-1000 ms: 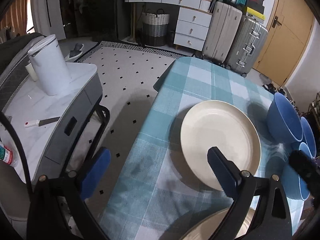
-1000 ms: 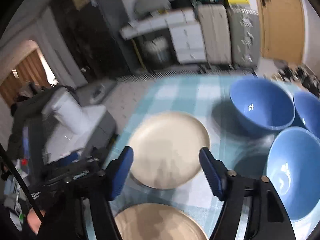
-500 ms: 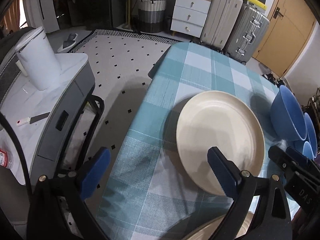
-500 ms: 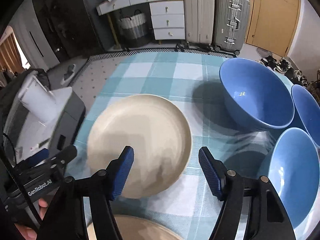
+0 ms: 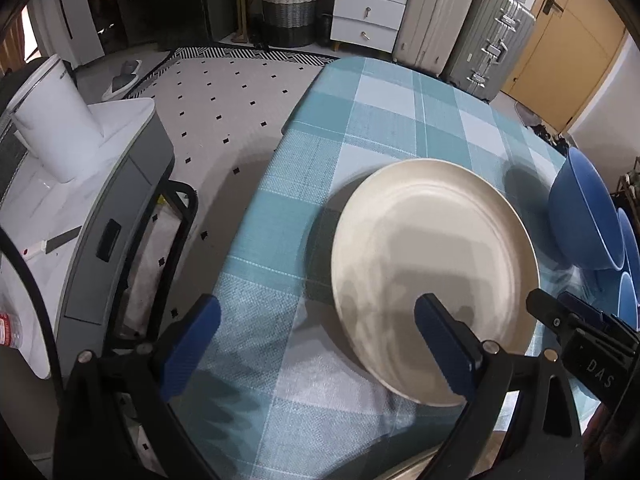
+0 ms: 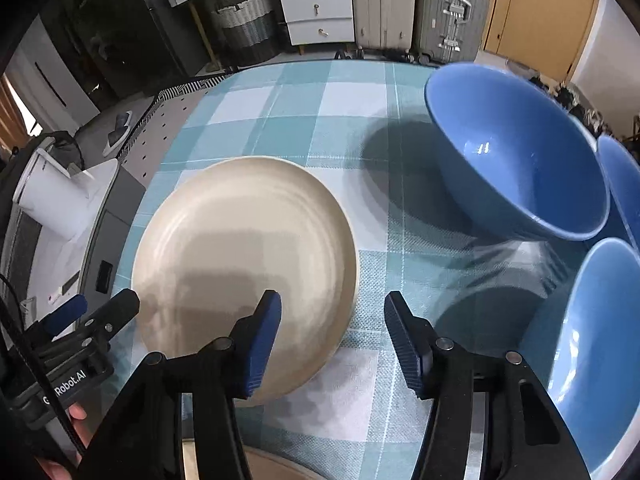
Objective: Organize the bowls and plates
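A cream plate (image 5: 432, 256) (image 6: 244, 256) lies on the teal checked tablecloth (image 5: 360, 128) (image 6: 296, 120). My left gripper (image 5: 318, 344) is open and empty, low over the cloth at the plate's near left; its right finger overlaps the plate's near rim. My right gripper (image 6: 334, 340) is open and empty over the plate's near right edge. Three blue bowls stand to the right: a large one (image 6: 516, 160) (image 5: 580, 216), one near me (image 6: 600, 344) and one at the far right edge (image 6: 624, 184). A second cream plate's rim (image 6: 272, 468) shows at the bottom, mostly hidden.
Left of the table stands a grey cart (image 5: 108, 200) with a white canister (image 5: 52, 120). The table's left edge (image 5: 256, 200) drops to a dotted floor. Suitcases (image 5: 460, 20), white drawers (image 5: 372, 4) and a basket (image 5: 288, 12) are far behind.
Both grippers have moved closer to the cream plate and lower over the table. The right gripper has shifted right, toward the plate's right edge, and its jaws stand narrower. Nothing has been grasped.
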